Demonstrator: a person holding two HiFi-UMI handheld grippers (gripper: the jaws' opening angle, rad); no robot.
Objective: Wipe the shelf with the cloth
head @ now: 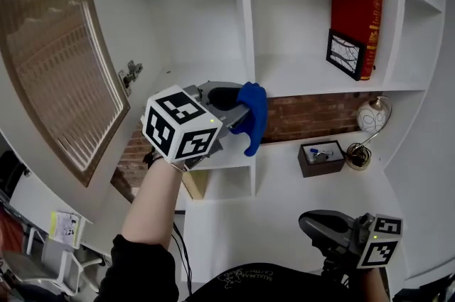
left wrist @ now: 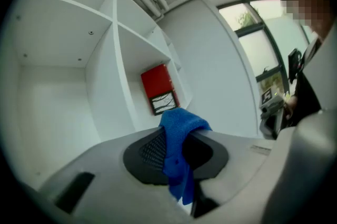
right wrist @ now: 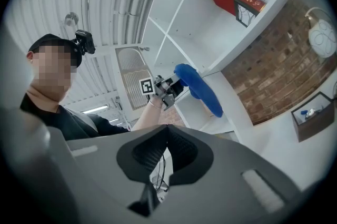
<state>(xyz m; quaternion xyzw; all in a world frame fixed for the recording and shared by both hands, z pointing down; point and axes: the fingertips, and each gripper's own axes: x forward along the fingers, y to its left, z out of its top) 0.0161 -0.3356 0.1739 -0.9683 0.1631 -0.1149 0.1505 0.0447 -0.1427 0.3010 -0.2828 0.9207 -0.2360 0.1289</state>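
Note:
A blue cloth (head: pixel 252 116) hangs from my left gripper (head: pixel 238 107), which is shut on it and held up in front of the white shelf unit's centre divider (head: pixel 246 45). Seen from the left gripper view, the cloth (left wrist: pixel 176 157) is pinched between the dark pads and droops below them. The right gripper view shows the cloth (right wrist: pixel 199 89) from below, close to a white shelf board (right wrist: pixel 224 92). My right gripper (head: pixel 313 224) is low at the bottom right, far from the shelves, shut with nothing in it (right wrist: pixel 166 146).
A red book (head: pixel 357 23) and a small framed picture (head: pixel 345 54) stand in the upper right compartment. Below are a round lamp (head: pixel 372 117) and a dark box (head: pixel 321 157) before a brick back wall (head: pixel 313 114). A cabinet door (head: pixel 60 59) stands open at left.

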